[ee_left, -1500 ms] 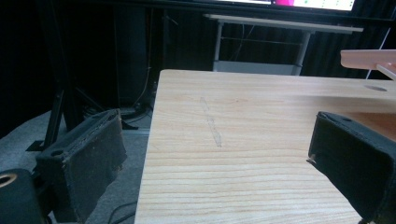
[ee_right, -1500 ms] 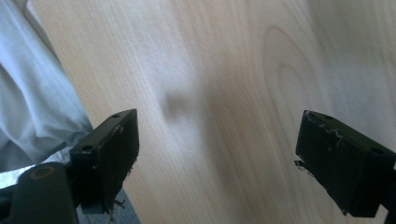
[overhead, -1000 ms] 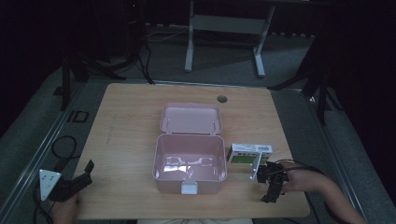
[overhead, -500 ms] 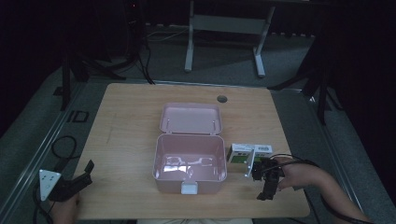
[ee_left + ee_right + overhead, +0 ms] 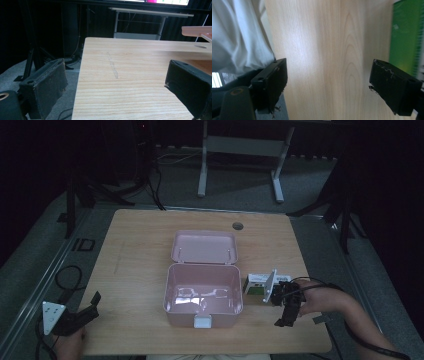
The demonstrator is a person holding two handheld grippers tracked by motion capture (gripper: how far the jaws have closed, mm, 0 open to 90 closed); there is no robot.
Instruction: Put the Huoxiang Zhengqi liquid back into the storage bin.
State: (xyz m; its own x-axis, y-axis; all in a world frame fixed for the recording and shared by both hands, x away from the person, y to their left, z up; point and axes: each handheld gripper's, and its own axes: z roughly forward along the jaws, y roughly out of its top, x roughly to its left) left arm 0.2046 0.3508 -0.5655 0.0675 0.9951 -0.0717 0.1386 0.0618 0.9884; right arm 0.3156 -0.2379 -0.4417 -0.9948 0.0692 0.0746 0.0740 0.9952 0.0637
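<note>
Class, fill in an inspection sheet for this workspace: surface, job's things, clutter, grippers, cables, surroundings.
Surface: wooden table, with a round hole near its far edge.
Job's things: pink box at the centre, its lid open and tipped back; small green and white carton lying just right of it.
Clutter: nothing seen.
Grippers: left hand-held gripper at the near left corner, jaws apart, empty; right hand-held gripper beside the carton, jaws apart, empty.
Cables: one trails from each gripper.
Surroundings: dark room, grey floor, a metal stand beyond the table.

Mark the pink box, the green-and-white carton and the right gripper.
pink box [image 5: 171,292], high view, left wall.
carton [image 5: 256,285], high view, top face.
right gripper [image 5: 281,321], high view, between its jaw tips.
</note>
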